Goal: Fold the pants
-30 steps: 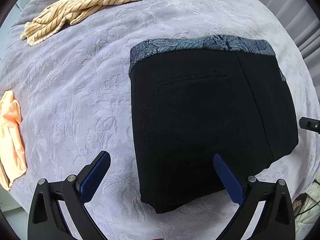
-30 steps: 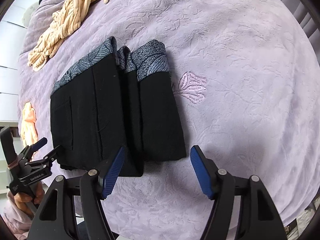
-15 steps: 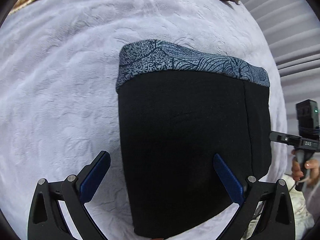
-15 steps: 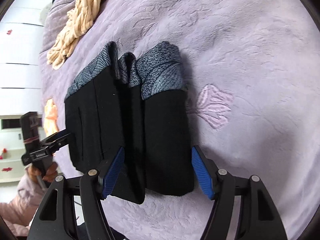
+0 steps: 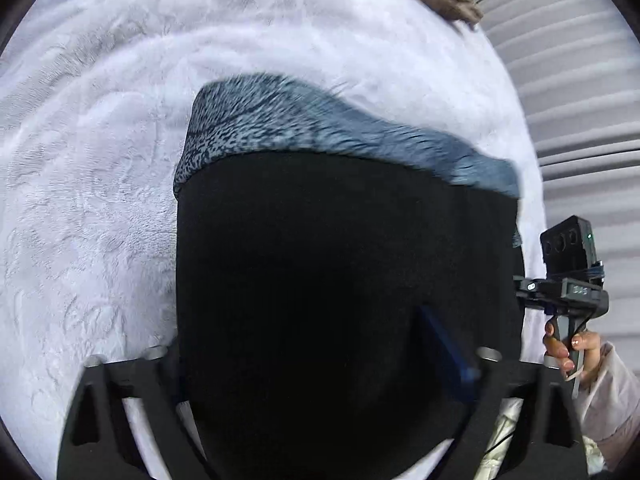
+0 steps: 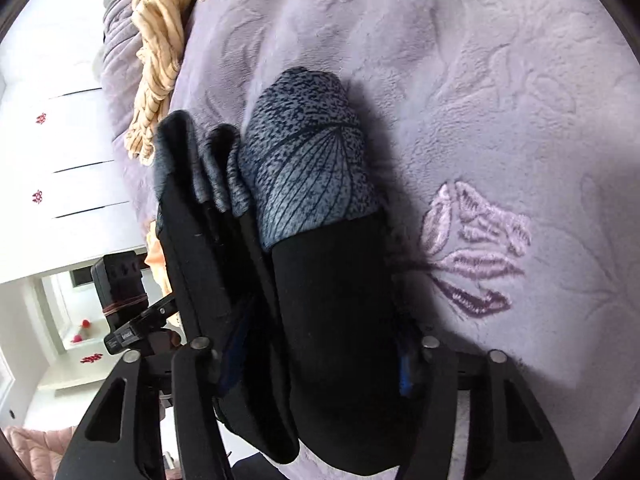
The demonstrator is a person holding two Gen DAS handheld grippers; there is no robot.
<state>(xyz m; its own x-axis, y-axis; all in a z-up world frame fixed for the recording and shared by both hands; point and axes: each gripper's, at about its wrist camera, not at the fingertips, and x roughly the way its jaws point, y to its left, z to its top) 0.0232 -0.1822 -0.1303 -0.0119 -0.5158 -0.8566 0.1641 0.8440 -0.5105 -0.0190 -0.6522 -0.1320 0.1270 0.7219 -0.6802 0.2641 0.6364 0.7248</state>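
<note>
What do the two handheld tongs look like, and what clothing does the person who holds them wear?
Both tongs are black plastic frames with triangular cut-outs, silver pivot screws and blue finger pads. From the left tongs, the right tongs show a black camera block with a small green light above a pistol handle. From the right tongs, the left tongs carry a white-lettered label. The sleeve is pale pink.

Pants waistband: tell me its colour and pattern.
Blue-grey with dark speckles and leaf-vein lines, above black pants; waistband clearest in the right wrist view.
</note>
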